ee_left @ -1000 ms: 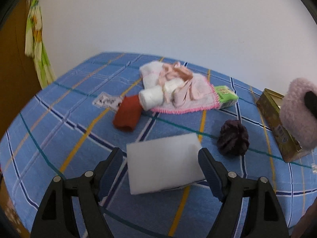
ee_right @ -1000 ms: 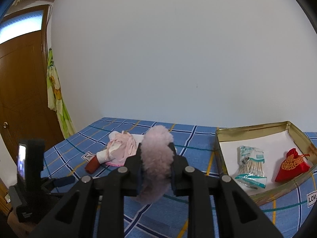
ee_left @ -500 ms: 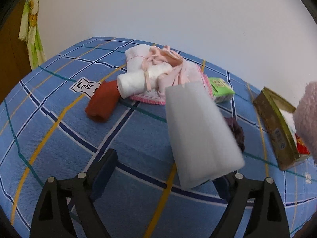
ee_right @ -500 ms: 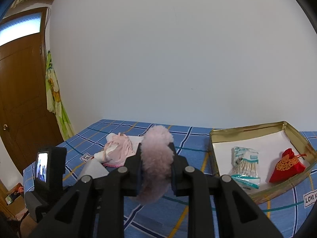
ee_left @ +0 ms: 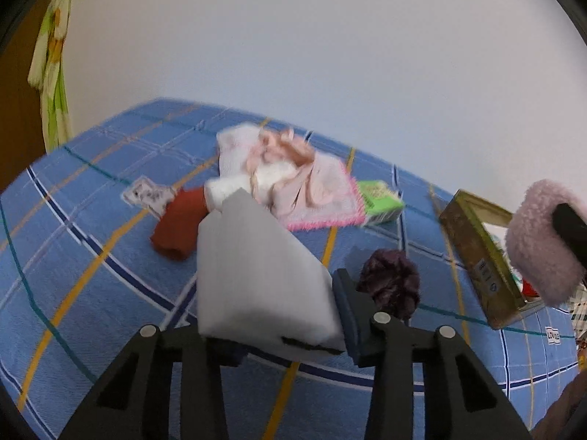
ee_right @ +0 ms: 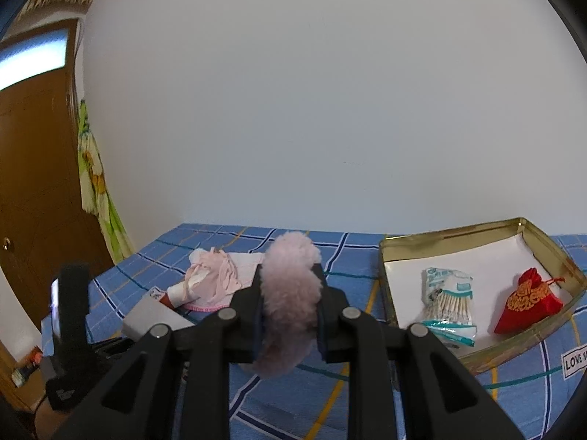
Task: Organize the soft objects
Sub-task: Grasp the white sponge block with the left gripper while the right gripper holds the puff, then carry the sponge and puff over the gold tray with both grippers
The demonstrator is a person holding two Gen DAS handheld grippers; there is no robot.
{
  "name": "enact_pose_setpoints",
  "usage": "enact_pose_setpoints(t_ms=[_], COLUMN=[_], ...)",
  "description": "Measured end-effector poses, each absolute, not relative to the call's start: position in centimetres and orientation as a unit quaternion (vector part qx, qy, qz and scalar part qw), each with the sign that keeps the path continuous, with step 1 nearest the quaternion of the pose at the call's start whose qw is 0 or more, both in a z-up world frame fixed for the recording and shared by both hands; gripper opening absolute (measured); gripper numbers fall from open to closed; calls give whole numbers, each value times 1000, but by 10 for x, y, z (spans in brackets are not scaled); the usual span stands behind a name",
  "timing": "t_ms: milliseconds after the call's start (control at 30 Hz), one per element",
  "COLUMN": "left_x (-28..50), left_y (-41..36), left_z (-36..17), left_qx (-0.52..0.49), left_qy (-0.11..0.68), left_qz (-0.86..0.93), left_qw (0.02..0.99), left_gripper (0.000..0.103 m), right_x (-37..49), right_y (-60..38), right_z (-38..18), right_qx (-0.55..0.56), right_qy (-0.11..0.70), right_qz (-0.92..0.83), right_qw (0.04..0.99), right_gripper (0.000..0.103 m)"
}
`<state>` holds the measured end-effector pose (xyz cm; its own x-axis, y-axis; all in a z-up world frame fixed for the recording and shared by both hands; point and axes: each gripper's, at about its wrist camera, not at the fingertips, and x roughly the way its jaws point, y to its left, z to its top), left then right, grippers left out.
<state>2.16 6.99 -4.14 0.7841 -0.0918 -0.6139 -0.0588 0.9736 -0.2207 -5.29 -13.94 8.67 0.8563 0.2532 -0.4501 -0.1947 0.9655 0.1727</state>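
Left hand-held gripper [ee_left: 279, 315] has just closed on the once-flat white sponge [ee_left: 256, 275].

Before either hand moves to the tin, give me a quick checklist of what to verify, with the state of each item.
1. Left gripper on the white foam block: ok; its jaws have just been closing and the block sits tilted between them.
2. Right gripper holds the pink fluffy scrunchie: ok, clamped.
3. Gold tin open, with bare floor: ok.
4. Tin's contents kept to one side: ok; cotton swab pack and red pouch sit toward its near end.
5. Foam grip firm enough to carry: cannot tell.
6. Purple scrunchie clear of the left gripper: cannot tell.
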Motion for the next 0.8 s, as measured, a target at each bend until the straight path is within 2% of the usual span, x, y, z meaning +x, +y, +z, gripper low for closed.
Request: enact_pose_setpoints(t_ms=[200,800], left_x=[7,27], left_y=[60,-64], left_z=[-5,30], left_qx=[-106,-32], left_qy=[267,218], left_qz=[-34,-128], left_qw=[957,967], left_gripper=[42,42], right_x=[-61,-65], right_y=[-164,-232], right_z=[95,94], right_qx=[83,74], right_qy=[221,208], right_qz=[123,39], right_qw=[964,975], right_gripper=[22,22])
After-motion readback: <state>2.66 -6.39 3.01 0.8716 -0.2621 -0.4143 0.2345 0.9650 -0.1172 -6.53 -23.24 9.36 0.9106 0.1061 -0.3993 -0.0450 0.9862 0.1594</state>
